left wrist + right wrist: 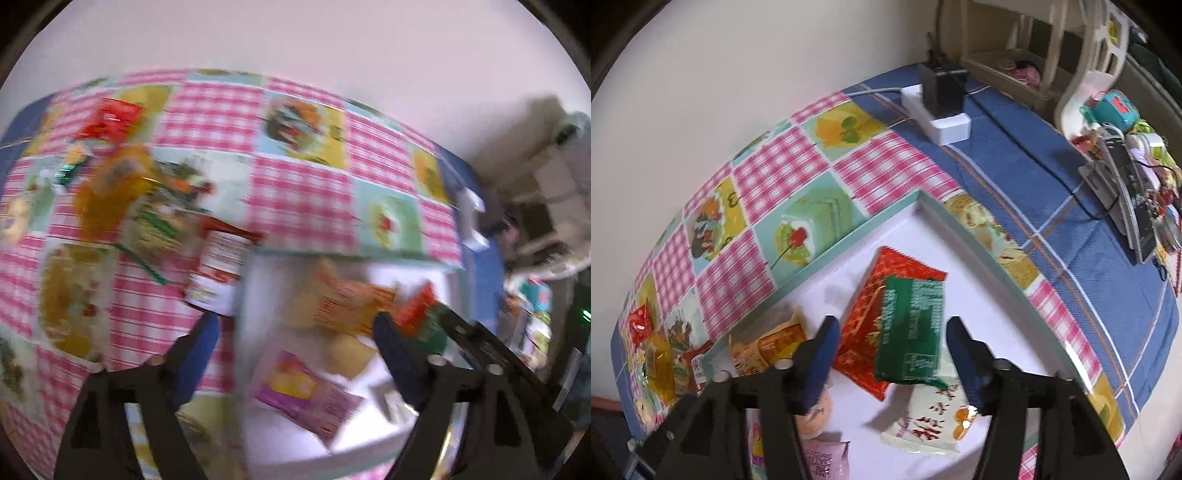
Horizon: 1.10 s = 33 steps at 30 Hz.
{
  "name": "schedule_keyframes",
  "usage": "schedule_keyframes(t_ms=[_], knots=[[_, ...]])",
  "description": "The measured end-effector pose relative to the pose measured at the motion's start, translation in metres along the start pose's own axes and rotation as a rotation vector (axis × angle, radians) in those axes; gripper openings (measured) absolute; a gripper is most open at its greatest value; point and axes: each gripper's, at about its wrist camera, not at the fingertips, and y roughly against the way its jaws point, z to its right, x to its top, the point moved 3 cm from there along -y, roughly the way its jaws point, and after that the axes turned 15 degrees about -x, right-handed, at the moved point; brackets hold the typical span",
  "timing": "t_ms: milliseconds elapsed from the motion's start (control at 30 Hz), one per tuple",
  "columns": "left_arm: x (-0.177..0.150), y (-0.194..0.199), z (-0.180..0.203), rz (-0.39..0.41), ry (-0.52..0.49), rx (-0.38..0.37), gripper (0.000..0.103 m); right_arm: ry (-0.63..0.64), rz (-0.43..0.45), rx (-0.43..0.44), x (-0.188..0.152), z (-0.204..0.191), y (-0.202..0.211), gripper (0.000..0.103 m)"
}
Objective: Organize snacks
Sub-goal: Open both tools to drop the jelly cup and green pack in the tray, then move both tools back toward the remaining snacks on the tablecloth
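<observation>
A white tray with a pale green rim (849,236) holds several snack packets. In the right wrist view a green packet (910,328) lies on a red packet (882,317), with an orange packet (772,347) to the left and a cream packet (931,421) in front. My right gripper (890,339) is open above the green packet, empty. My left gripper (295,332) is open and empty over the tray's left edge (245,302). That view is blurred. A pile of loose snacks (122,192) and a red-and-white packet (218,266) lie left of the tray.
The pink checked tablecloth (768,177) covers the table against a white wall. A white power strip with a black adapter (942,99) sits at the back. A remote in a stand (1126,199) and small toys stand at the right. The loose snacks also show at the far left (661,358).
</observation>
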Motion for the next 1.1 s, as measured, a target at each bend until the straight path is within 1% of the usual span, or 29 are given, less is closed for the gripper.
schedule_keyframes(t_ms=[33,100,200,300,400,467,533,700,867,1000,1100], knots=[[0.003,0.004,-0.010,0.024,0.015,0.048,0.090,0.016,0.005,0.008,-0.001,-0.006,0.001,0.078],[0.006,0.009,-0.026,0.053,0.050,0.094,0.091,0.039,0.011,0.023,-0.004,-0.014,0.002,0.086],[0.011,0.019,-0.054,0.091,0.123,0.132,0.095,0.067,0.017,0.041,-0.008,-0.025,0.005,0.092],[0.016,0.032,-0.077,0.127,0.170,0.171,0.096,0.083,0.030,0.052,-0.010,-0.033,0.009,0.094],[0.020,0.047,-0.101,0.162,0.223,0.192,0.096,0.086,0.038,0.057,-0.011,-0.037,0.011,0.103],[0.022,0.057,-0.117,0.185,0.256,0.205,0.097,0.092,0.047,0.055,-0.011,-0.039,0.012,0.103],[0.024,0.067,-0.133,0.206,0.284,0.216,0.102,0.095,0.055,0.058,-0.012,-0.041,0.014,0.103],[0.026,0.093,-0.171,0.269,0.346,0.258,0.102,0.132,0.079,0.075,-0.018,-0.056,0.022,0.103],[0.022,0.115,-0.202,0.318,0.394,0.308,0.102,0.188,0.105,0.126,-0.027,-0.083,0.035,0.103],[0.023,0.124,-0.213,0.343,0.402,0.295,0.102,0.251,0.126,0.191,-0.036,-0.112,0.048,0.103],[0.026,0.123,-0.211,0.348,0.367,0.297,0.102,0.302,0.145,0.232,-0.043,-0.134,0.054,0.103]])
